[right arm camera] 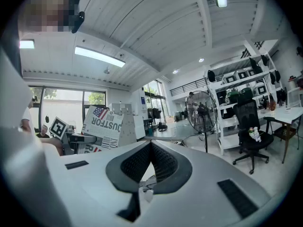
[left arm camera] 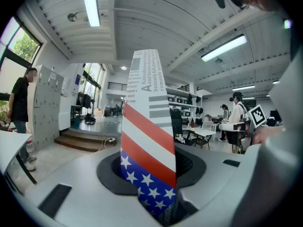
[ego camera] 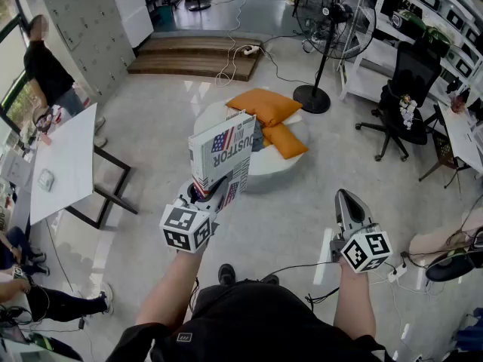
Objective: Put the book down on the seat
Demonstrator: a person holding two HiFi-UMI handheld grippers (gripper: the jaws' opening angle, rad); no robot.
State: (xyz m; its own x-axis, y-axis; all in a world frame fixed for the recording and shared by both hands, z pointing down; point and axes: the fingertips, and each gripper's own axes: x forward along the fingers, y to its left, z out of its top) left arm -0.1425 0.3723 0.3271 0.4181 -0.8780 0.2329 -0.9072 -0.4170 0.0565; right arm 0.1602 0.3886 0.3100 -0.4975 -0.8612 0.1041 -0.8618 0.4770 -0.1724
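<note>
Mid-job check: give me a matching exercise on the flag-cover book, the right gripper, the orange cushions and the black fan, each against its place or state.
1. flag-printed paper book
2. grey right gripper
3. orange fabric cushions
4. black pedestal fan

A. on the round white seat
B. on the floor beside the seat
C. empty, jaws together
D. upright in the left gripper

Pairs: 1-D, 2-C, 3-A, 4-B.
</note>
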